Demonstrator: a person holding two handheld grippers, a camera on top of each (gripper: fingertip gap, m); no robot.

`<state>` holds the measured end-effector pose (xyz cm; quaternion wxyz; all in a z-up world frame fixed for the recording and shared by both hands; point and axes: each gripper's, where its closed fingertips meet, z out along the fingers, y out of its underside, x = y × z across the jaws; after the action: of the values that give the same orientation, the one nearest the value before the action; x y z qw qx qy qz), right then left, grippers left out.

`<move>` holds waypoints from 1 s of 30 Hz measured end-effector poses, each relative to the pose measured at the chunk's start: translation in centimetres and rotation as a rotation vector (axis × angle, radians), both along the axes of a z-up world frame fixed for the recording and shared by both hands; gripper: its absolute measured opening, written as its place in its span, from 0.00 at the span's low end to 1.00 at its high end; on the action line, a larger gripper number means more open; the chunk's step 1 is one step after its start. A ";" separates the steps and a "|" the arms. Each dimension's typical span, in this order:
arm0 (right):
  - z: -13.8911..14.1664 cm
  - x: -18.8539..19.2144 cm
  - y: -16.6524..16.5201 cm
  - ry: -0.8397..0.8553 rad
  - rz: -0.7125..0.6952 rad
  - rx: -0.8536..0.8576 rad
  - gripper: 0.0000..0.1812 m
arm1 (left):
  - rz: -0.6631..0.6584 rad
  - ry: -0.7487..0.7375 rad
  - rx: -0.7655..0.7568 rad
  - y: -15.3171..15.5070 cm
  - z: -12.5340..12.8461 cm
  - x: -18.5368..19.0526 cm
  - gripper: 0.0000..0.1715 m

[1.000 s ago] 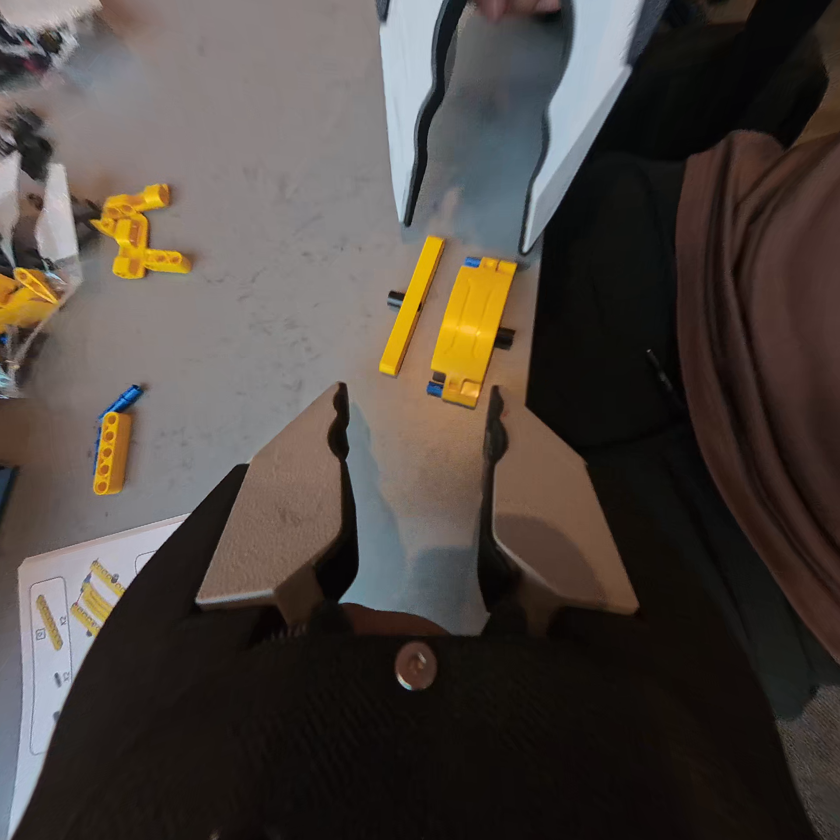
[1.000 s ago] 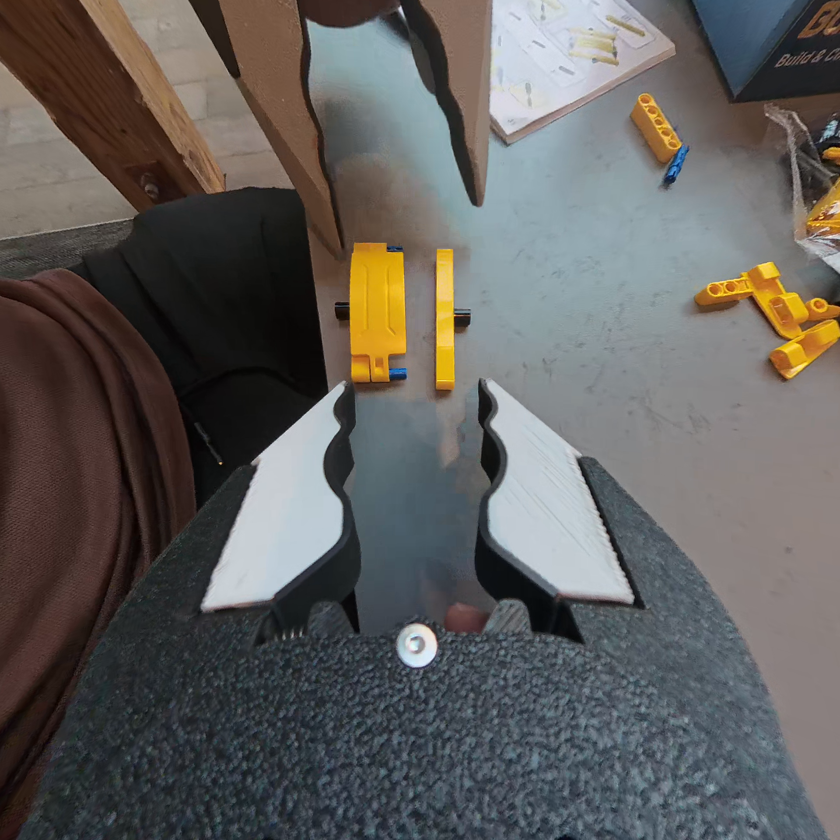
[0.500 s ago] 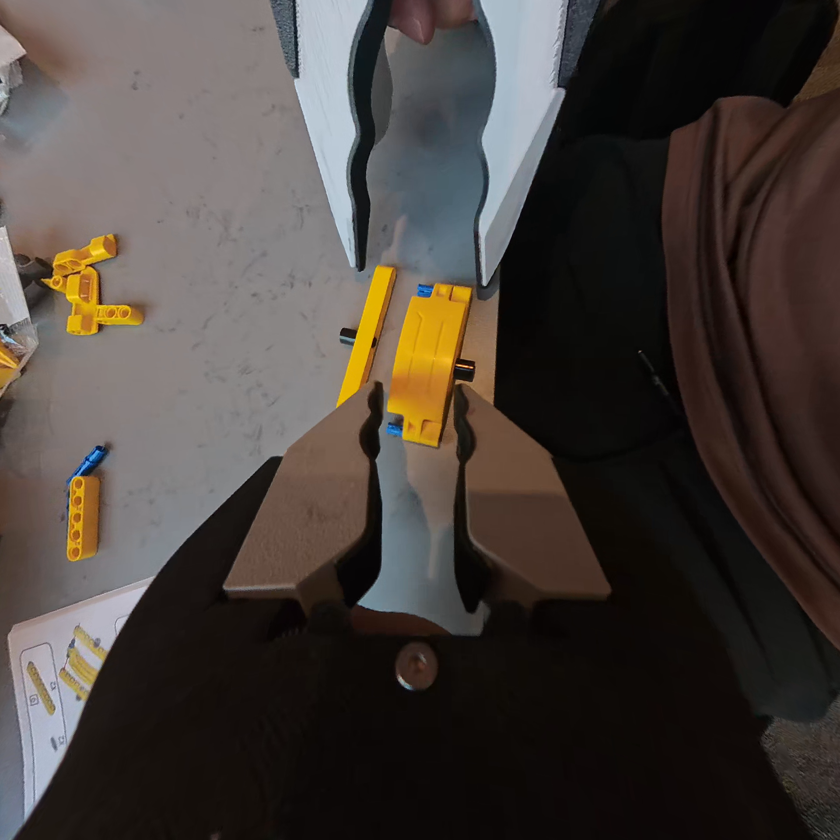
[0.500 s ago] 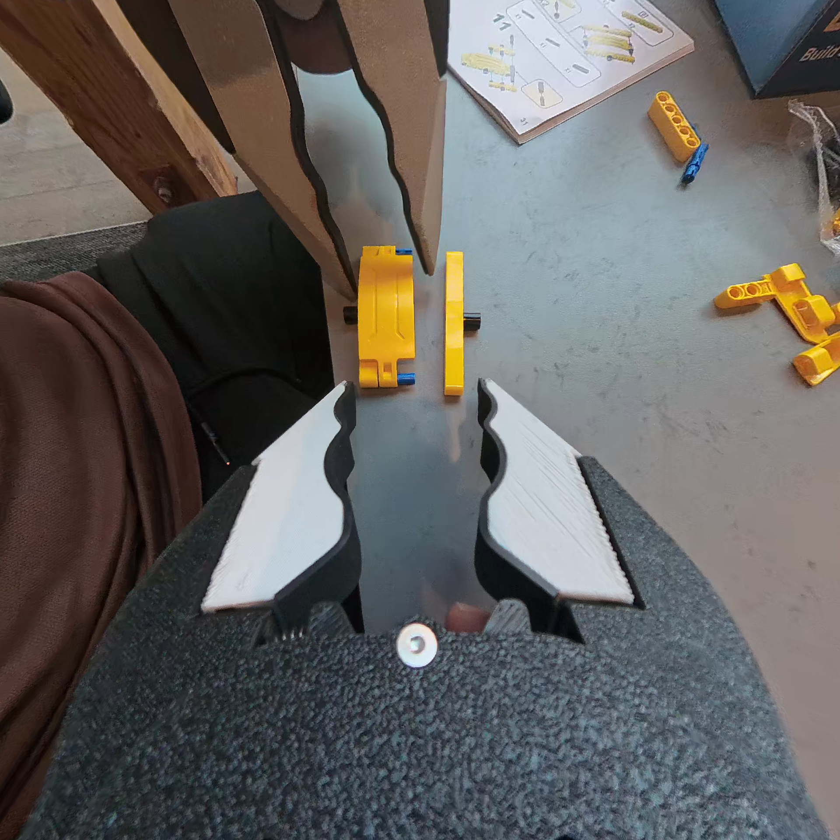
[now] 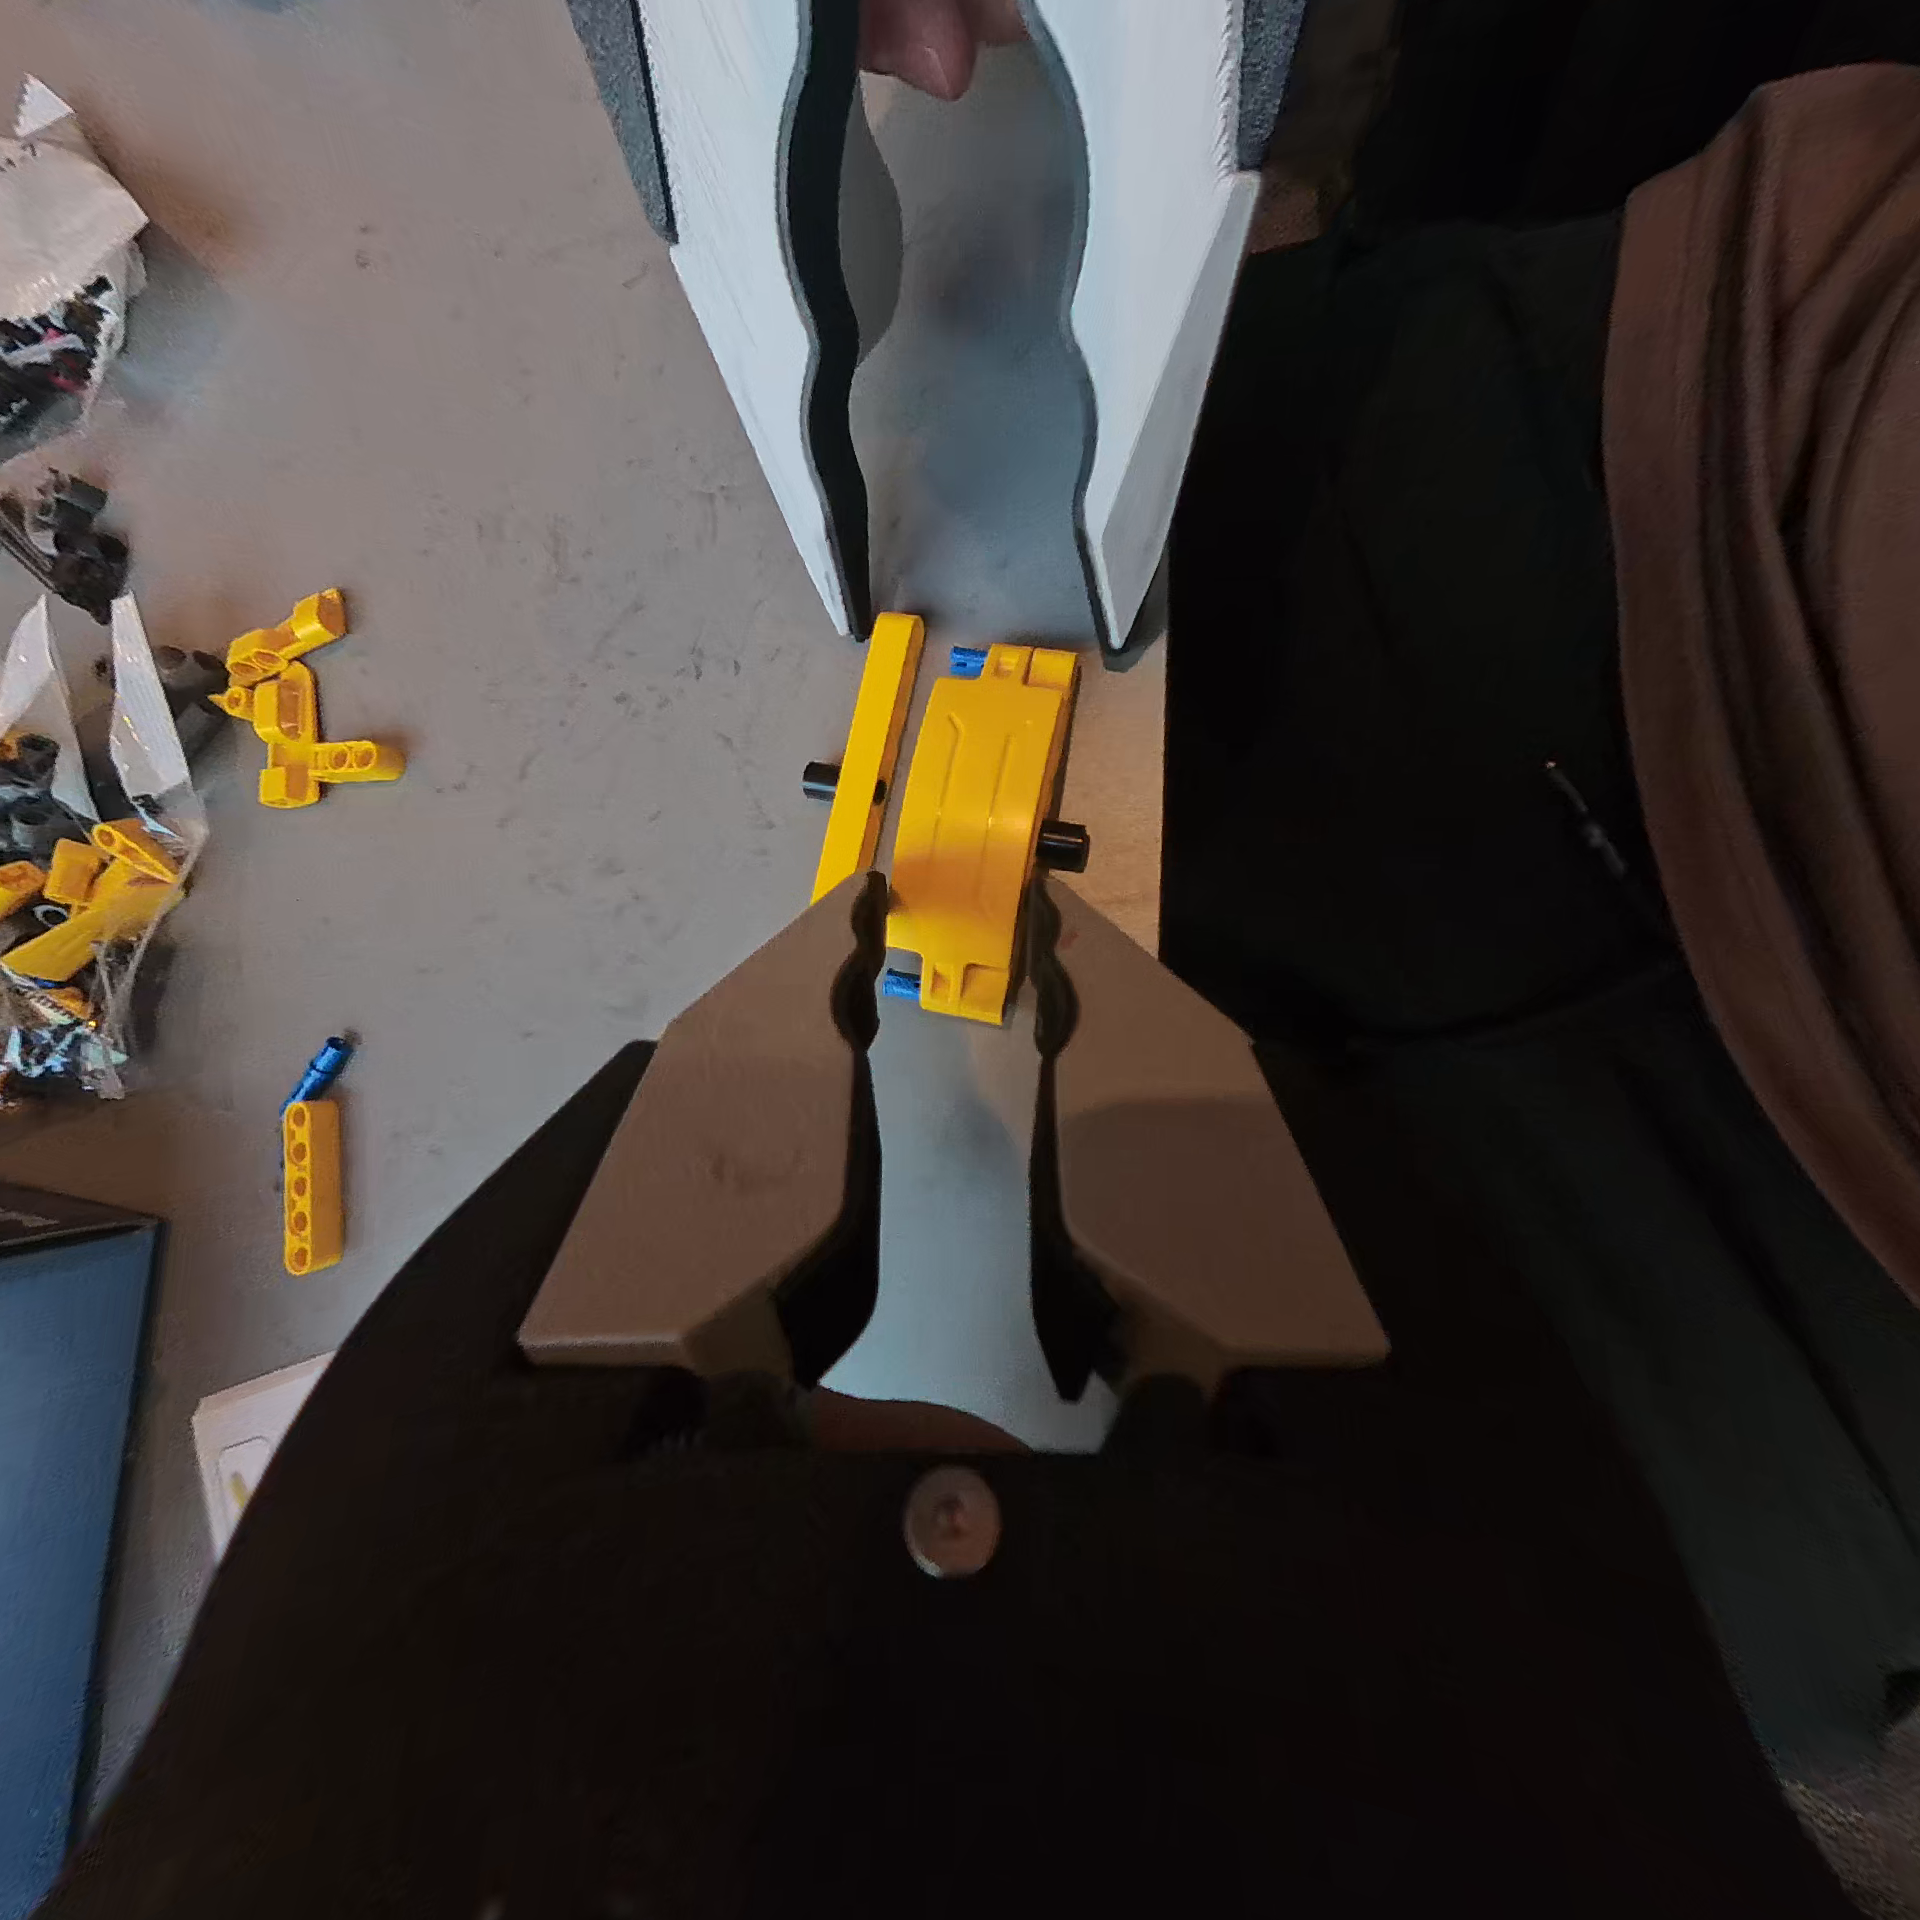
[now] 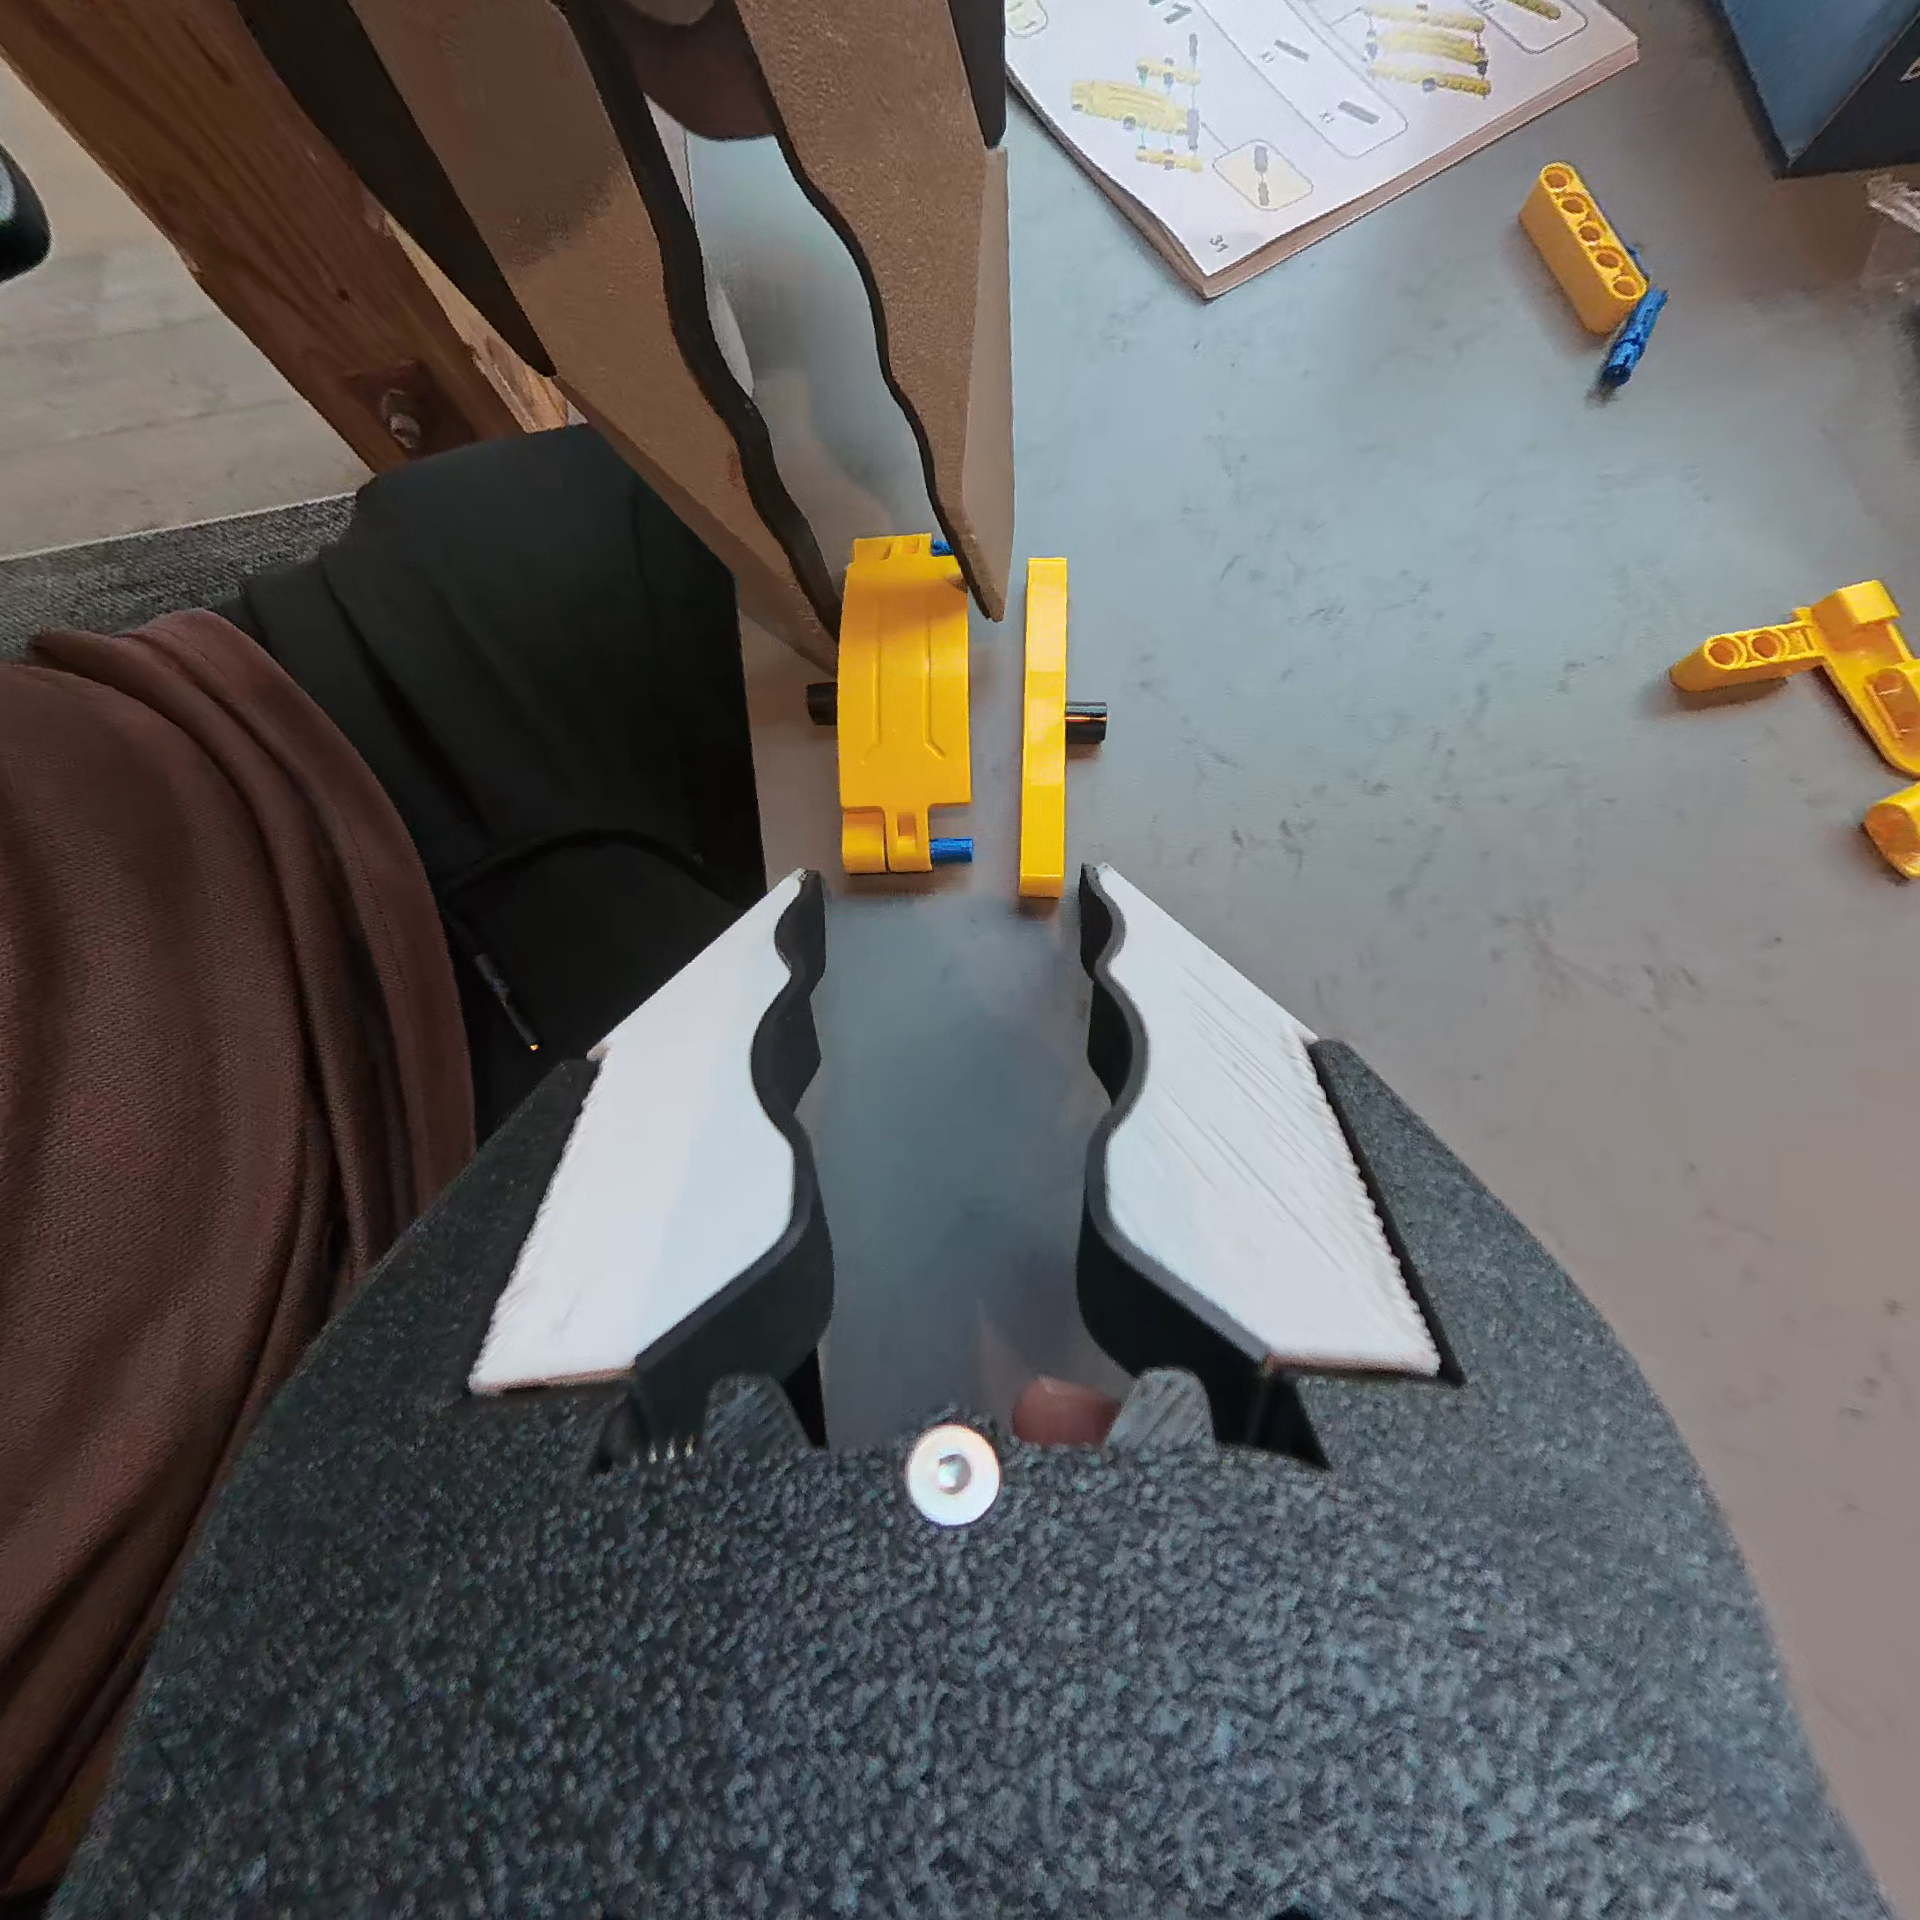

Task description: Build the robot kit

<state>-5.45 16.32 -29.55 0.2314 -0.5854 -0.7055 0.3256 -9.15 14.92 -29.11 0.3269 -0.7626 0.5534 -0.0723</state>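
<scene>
A yellow curved panel (image 5: 977,821) with blue pins at its ends and a black pin in its side lies on the grey table (image 5: 582,436), close to the table's edge. A flat yellow beam (image 5: 868,758) with a black pin lies beside it. My left gripper (image 5: 956,904), with tan fingers, is closed on the near end of the panel, one finger on each side. It also shows in the right wrist view (image 6: 909,623). My right gripper (image 6: 951,883), with white fingers, is open and empty, its tips just short of the panel (image 6: 904,707) and the beam (image 6: 1042,727).
Loose yellow parts (image 5: 296,717), a holed yellow beam (image 5: 312,1184) with a blue pin (image 5: 317,1070), and bags of parts (image 5: 73,914) lie to the left. An instruction booklet (image 6: 1320,114) and a blue box (image 5: 62,1455) are nearby. A person's lap (image 5: 1455,623) is past the table edge. The gap from one gripper's tips to the other's is roughly 5 centimetres.
My left gripper has moved forward onto the curved panel and narrowed its fingers around it. My right gripper has come closer to the two parts and stayed open.
</scene>
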 end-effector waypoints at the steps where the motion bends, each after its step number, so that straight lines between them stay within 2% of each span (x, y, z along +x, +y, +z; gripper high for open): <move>1: 0.0 0.0 0.0 0.001 -0.001 -0.002 0.27 | -0.006 0.008 0.012 0.1 0.1 0.0 0.14; 20: 0.0 -0.3 0.0 0.005 0.006 0.037 0.25 | 0.029 0.052 0.063 0.8 0.0 0.0 0.14; 25: -0.1 -0.3 0.0 0.004 0.005 0.037 0.25 | 0.047 0.037 0.084 1.0 0.3 0.1 0.22; 30: -0.1 -0.3 0.0 0.004 0.006 0.037 0.25 | 0.056 0.039 0.078 1.1 0.4 -0.3 0.26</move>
<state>-5.74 16.28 -29.61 0.2426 -0.5782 -0.7127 0.3144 -9.41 16.07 -28.73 0.3474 -0.7657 0.5407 -0.0265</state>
